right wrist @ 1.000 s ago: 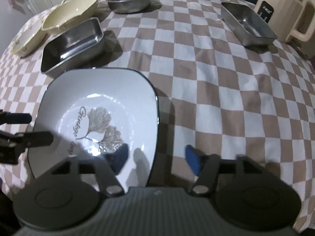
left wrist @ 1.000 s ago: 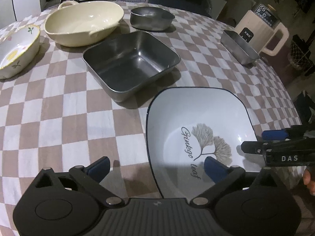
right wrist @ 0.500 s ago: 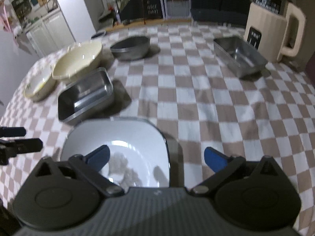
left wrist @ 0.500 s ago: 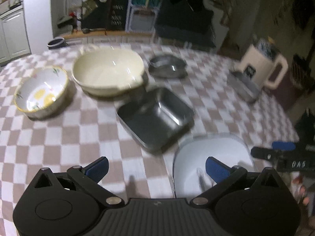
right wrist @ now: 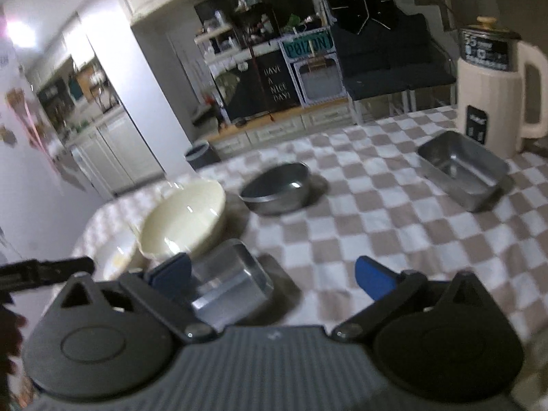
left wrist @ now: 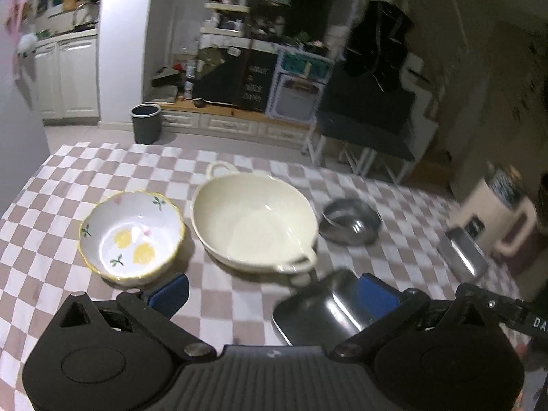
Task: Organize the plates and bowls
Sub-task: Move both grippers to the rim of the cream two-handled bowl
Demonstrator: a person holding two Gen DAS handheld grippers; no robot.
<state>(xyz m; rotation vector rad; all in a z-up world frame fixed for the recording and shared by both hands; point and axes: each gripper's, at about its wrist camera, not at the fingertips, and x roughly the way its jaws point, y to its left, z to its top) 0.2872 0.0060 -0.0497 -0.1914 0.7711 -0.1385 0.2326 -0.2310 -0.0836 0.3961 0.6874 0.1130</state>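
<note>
- The left tool [left wrist: 272, 287] hovers above the tabletop with its blue-padded fingers [left wrist: 171, 291] spread wide and nothing between them; it is released and empty.
- The right tool [right wrist: 270, 279] is likewise spread apart and empty, raised over the near part of the checked brown-and-white tablecloth [right wrist: 394, 226].
- Nearest both tools sits the square stainless-steel tray [left wrist: 318, 311], just below the left tool's right finger; the right wrist view shows it [right wrist: 233, 281] beside the right tool's left finger, not gripped.
- Just beyond it stands the large cream ceramic bowl with loop handles [left wrist: 253, 222], and close to that bowl's left, the scalloped white bowl painted with yellow lemons [left wrist: 132, 234].
- Further back lies the round dark steel bowl [right wrist: 277, 188], apart from the cream bowl.
- Well off to the right, the rectangular steel tray [right wrist: 462, 167] rests next to the cream electric jug [right wrist: 493, 89].
- No plate shows in either view at this moment.
- Judging progress: every dish visible stands singly on the tabletop, none nested or stacked, so the sorting looks barely begun.
- What seems left: gathering the steel pieces together and nesting the ceramic bowls, probably starting with the square tray nearest the tools.
</note>
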